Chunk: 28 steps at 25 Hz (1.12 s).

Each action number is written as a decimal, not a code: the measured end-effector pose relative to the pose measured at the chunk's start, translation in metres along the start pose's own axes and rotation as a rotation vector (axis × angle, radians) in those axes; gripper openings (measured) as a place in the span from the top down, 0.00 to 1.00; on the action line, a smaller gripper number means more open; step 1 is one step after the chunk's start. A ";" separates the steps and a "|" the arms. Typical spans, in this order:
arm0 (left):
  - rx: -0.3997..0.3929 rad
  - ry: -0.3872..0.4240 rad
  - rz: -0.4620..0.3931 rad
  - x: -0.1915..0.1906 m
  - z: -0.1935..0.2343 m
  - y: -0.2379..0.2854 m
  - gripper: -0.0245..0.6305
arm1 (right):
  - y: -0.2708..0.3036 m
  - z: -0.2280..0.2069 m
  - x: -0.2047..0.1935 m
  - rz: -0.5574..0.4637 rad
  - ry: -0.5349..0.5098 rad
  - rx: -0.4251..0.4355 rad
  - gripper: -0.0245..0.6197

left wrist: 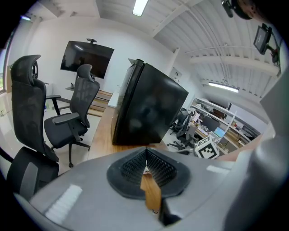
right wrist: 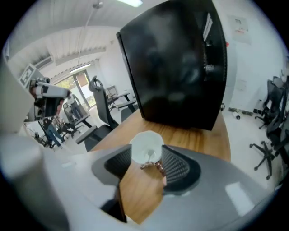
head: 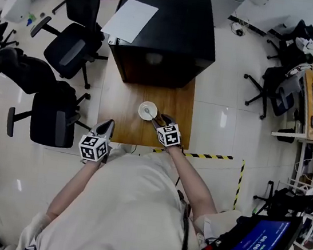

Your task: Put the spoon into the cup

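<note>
A white cup (head: 147, 111) stands on the wooden table (head: 123, 124), near its front edge. In the right gripper view the cup (right wrist: 145, 143) sits just ahead between the spread jaws. The spoon (right wrist: 156, 166) lies in it, bowl inside, its brownish handle leaning over the near rim toward the right finger. My right gripper (right wrist: 146, 156) is open and its pads do not touch the spoon or the cup. In the head view the right gripper (head: 161, 119) is right next to the cup. My left gripper (head: 108, 125) hovers at the table's front left, shut and empty (left wrist: 146, 152).
A big black cabinet (head: 165, 29) with a white sheet (head: 129, 21) on top fills the far half of the table. Black office chairs (head: 54, 114) stand to the left. Yellow-black floor tape (head: 215, 157) runs at the right. The person's body is at the front edge.
</note>
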State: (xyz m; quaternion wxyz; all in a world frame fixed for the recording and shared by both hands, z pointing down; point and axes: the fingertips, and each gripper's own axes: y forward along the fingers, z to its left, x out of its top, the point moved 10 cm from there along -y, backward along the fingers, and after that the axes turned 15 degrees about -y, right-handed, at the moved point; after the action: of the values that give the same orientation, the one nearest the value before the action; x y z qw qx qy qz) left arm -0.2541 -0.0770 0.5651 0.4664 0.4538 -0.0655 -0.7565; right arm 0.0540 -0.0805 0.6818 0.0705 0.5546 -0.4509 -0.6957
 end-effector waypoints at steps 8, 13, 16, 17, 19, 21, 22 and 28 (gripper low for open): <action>-0.059 0.043 0.010 0.029 0.039 -0.012 1.00 | -0.031 0.038 0.034 -0.245 0.145 -0.115 0.65; -0.120 0.038 0.073 0.019 0.043 -0.006 1.00 | -0.049 0.061 0.059 -0.378 0.220 -0.117 0.65; -0.161 0.059 0.125 0.006 0.032 0.001 1.00 | -0.074 0.069 0.056 -0.414 0.266 -0.137 0.65; -0.168 0.066 0.130 0.005 0.029 0.001 1.00 | -0.080 0.070 0.055 -0.424 0.278 -0.138 0.65; -0.174 0.079 0.123 0.005 0.021 0.000 1.00 | -0.093 0.069 0.052 -0.451 0.299 -0.138 0.65; -0.170 0.081 0.106 0.003 0.014 0.000 1.00 | -0.107 0.063 0.044 -0.488 0.328 -0.140 0.67; -0.165 0.080 0.099 0.001 0.011 0.001 1.00 | -0.114 0.059 0.040 -0.508 0.343 -0.141 0.68; -0.125 0.087 0.092 -0.026 -0.024 0.014 1.00 | -0.168 0.037 0.020 -0.582 0.289 -0.153 0.69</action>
State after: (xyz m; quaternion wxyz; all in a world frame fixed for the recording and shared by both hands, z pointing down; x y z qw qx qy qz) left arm -0.2231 -0.0572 0.5749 0.5305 0.4528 -0.0185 -0.7164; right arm 0.0833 0.0257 0.5487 -0.0263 0.7462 -0.2054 -0.6327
